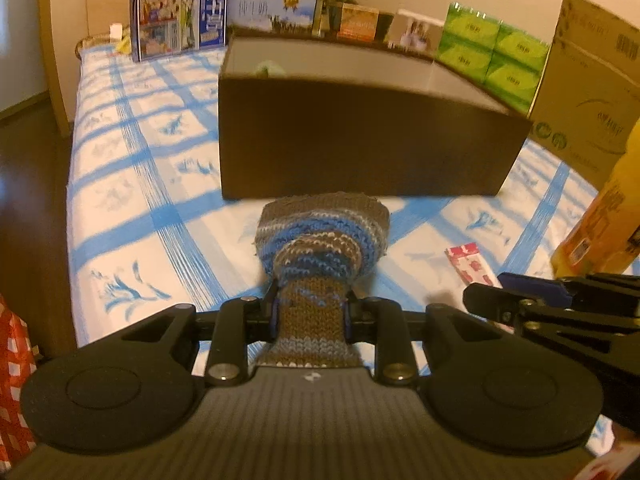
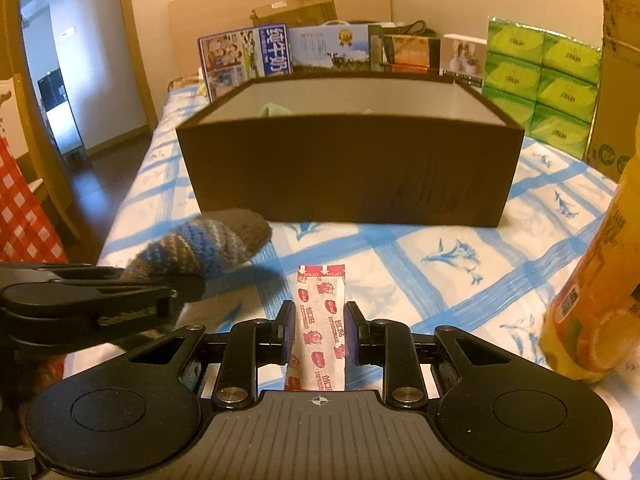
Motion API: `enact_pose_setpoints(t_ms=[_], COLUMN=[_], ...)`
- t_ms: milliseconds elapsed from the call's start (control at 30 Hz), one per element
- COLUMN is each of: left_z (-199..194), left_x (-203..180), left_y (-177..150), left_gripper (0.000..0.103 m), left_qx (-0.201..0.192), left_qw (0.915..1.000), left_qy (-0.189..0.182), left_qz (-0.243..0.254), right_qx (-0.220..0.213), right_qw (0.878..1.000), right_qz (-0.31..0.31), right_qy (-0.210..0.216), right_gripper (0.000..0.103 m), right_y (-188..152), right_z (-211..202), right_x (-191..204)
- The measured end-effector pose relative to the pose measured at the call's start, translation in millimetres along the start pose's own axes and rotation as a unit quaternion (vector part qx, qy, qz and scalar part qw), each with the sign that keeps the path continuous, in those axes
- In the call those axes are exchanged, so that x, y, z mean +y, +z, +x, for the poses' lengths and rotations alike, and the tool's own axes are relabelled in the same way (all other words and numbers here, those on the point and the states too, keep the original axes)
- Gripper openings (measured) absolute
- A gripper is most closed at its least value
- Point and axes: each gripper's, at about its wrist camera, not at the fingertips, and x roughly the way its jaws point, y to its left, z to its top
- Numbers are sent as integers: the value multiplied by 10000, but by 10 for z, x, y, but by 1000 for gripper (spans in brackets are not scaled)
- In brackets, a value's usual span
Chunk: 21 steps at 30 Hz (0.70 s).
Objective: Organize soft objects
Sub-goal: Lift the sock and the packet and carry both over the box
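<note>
A: Knitted brown-and-blue wool, ribbed: what is that at lower centre of the left view?

B: A sock point(image 1: 320, 240), pinched in the left hand-held gripper point(image 1: 311, 314) above the checked bedsheet point(image 1: 132, 184).

A: And the right hand-held gripper point(image 2: 319, 330)?

B: Clamped on a flat, glossy red-and-white sachet point(image 2: 322, 320), before the dark rectangular box point(image 2: 348, 172).

striped knit sock point(image 1: 320, 240) lies before open dark box point(image 1: 360, 140).

Knitted wool sock point(image 1: 320, 236), rough ribbed yarn. Packet point(image 2: 321, 330) of matt printed paper. Box point(image 2: 352, 172) of matt dark card, smooth. Bed sheet point(image 2: 440, 264) is woven cloth. Bottle point(image 2: 596, 300) glossy plastic. Grippers matt black plastic, metal rivets.
</note>
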Motion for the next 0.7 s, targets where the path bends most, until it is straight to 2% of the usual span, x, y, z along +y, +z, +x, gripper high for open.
enact_pose_setpoints(t_ms=[300, 500, 700], left_z=[-532, -752, -748], left_x=[27, 67, 90], left_y=[254, 613, 1078], left_gripper=[24, 24, 24], left_qx=[-614, -1007, -1279], left_qw=[9980, 9948, 9916], left_qy=[-105, -156, -61], left_qz=[-65, -3, 161], right_qx=[-331, -663, -991], right_qw=[9992, 9971, 9940], right_qz=[-8, -75, 24], right_qy=[206, 379, 467], right_gripper=[26, 26, 26], right_y=[350, 756, 1227], right_z=[-207, -264, -186], right_x=[-73, -87, -180])
